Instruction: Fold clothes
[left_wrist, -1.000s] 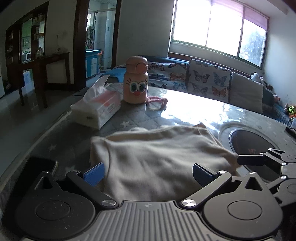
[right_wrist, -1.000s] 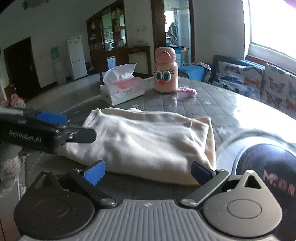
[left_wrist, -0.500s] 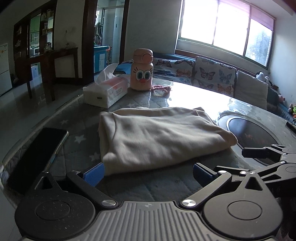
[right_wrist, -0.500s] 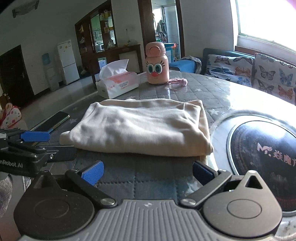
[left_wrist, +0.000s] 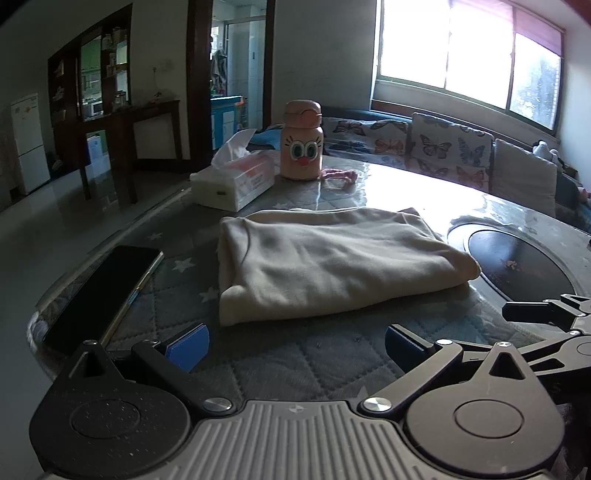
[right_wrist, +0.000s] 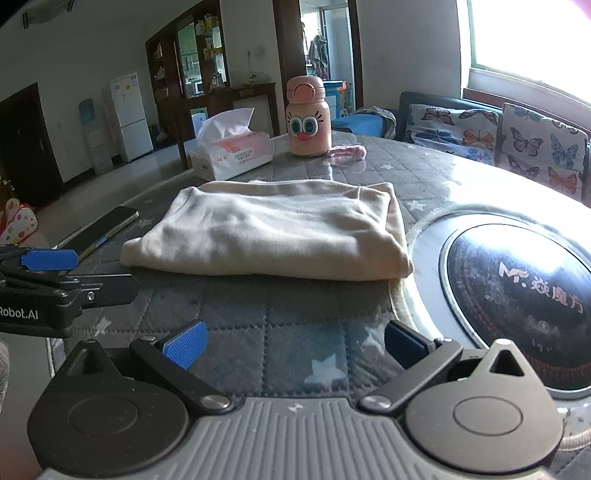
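A cream garment (left_wrist: 325, 262) lies folded into a flat rectangle on the quilted grey table cover (left_wrist: 295, 354); it also shows in the right wrist view (right_wrist: 273, 232). My left gripper (left_wrist: 295, 343) is open and empty, hovering just short of the garment's near edge. My right gripper (right_wrist: 295, 343) is open and empty, also back from the garment. The left gripper's side shows at the left edge of the right wrist view (right_wrist: 55, 280). The right gripper's fingers show at the right edge of the left wrist view (left_wrist: 546, 314).
A black phone (left_wrist: 103, 288) lies at the table's left edge. A tissue box (left_wrist: 236, 177), a pink cartoon bottle (left_wrist: 301, 146) and a pink hair tie (left_wrist: 340, 173) stand beyond the garment. A round black cooktop (right_wrist: 517, 291) is set into the table at right.
Both grippers have pulled back from the folded garment toward the table's near edge, so more of the table cover and the phone show. The garment lies still.
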